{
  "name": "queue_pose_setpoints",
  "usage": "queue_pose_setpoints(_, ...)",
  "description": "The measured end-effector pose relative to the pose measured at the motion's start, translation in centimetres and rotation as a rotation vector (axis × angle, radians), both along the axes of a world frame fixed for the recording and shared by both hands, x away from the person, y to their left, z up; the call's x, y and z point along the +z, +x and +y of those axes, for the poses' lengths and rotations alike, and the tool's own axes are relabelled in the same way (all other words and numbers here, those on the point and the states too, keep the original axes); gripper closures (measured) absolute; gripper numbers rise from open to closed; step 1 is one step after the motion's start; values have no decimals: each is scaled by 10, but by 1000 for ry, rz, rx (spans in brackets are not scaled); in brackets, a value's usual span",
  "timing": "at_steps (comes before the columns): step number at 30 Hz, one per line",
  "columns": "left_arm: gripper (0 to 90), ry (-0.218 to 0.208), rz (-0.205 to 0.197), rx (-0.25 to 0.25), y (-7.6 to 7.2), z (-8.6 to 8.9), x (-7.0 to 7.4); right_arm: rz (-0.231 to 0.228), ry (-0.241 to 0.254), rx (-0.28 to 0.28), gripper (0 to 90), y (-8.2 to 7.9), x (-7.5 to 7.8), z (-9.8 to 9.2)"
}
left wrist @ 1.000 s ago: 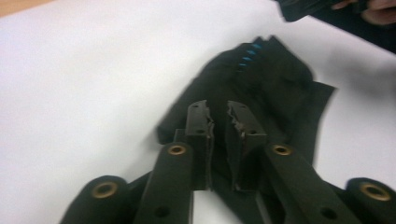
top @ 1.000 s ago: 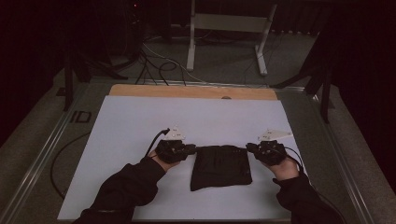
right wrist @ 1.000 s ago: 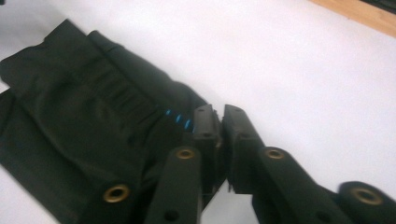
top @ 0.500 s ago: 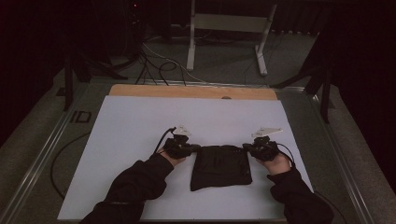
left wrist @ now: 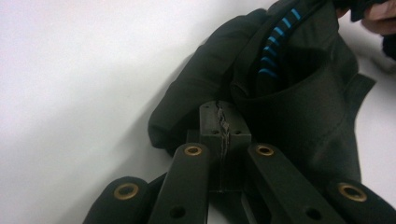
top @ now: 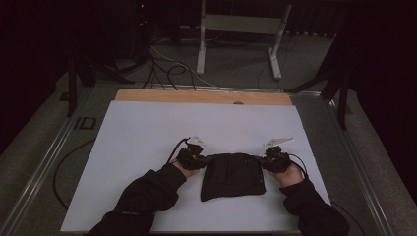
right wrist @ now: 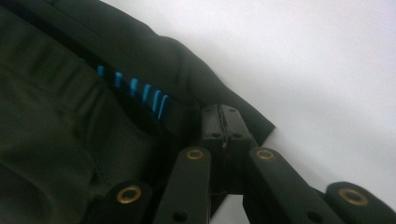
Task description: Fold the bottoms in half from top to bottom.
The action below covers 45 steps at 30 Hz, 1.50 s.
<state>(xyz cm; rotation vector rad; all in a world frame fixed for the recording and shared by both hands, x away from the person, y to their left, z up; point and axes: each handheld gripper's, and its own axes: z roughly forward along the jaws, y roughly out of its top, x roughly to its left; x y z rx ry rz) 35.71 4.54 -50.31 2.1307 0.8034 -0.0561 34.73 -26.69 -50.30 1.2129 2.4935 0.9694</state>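
A dark folded garment with blue stitching lies flat on the white table sheet. My left gripper sits low at its upper left corner, and its jaws are shut, pinching the cloth's edge. At the upper right corner, my right gripper is likewise shut on the garment's folded edge. Both point inward toward each other. The garment spreads left of the right jaws, with the blue stitches just beyond the tips.
A wooden strip borders the sheet's far edge. Metal rails run along both table sides. Past the table are floor cables and a metal stand. Bare white sheet surrounds the garment.
Both hands have sunk and drawn slightly inward onto the garment's upper corners. The garment itself has stayed in place.
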Motion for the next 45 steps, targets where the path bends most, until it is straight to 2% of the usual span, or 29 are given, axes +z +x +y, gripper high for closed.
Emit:
queue_pose_setpoints(5, 897, -26, 0, -39, -8, -1, 3, -7, 17, 23, 899, -7, 3, 2)
queue_pose_setpoints(9, 897, -53, -9, -93, -21, -1, 7, -21, 49, 51, 899, -21, 11, 1)
queue_pose_setpoints(14, 896, -59, -23, -166, -41, 1, 14, -39, 96, 88, 899, -44, 22, 3)
queue_pose_setpoints(15, 897, -59, -23, -166, -41, 1, 14, -39, 96, 88, 899, -44, 22, 3)
queue_pose_setpoints(16, 897, -65, -24, -203, -50, 2, 17, -38, 103, 100, 899, -50, 25, 5)
queue_pose_setpoints(17, 897, -67, -23, -214, -53, 2, 17, -38, 118, 126, 899, -63, 27, 10)
queue_pose_setpoints(20, 896, -69, -39, -256, -68, 1, 20, -53, 109, 173, 899, -80, 32, 15)
queue_pose_setpoints(22, 890, -69, -51, -262, -74, 1, 22, -65, 104, 175, 898, -87, 35, 16)
queue_pose_setpoints(24, 831, -76, -59, -261, -78, 2, 24, -68, 115, 172, 898, -91, 36, 15)
queue_pose_setpoints(27, 748, -73, -74, -254, -84, 2, 25, -70, 106, 155, 899, -96, 36, 12)
queue_pose_setpoints(29, 728, -73, -77, -257, -86, 0, 24, -70, 97, 154, 898, -98, 32, 10)
queue_pose_setpoints(33, 724, -61, -77, -275, -89, -6, 20, -45, 94, 148, 899, -100, 27, 11)
queue_pose_setpoints(35, 740, -51, -80, -278, -91, -10, 17, -51, 84, 159, 899, -100, 26, 11)
queue_pose_setpoints(37, 757, -46, -65, -293, -92, -13, 14, -43, 80, 159, 899, -100, 24, 12)
queue_pose_setpoints(39, 757, -15, -66, -302, -94, -17, 10, -35, 79, 159, 898, -100, 22, 12)
queue_pose_setpoints(41, 757, -4, -60, -310, -94, -19, 7, -21, 69, 170, 899, -100, 18, 14)
queue_pose_setpoints(45, 791, 37, -62, -298, -92, -16, 2, -8, 50, 188, 898, -103, 14, 20)
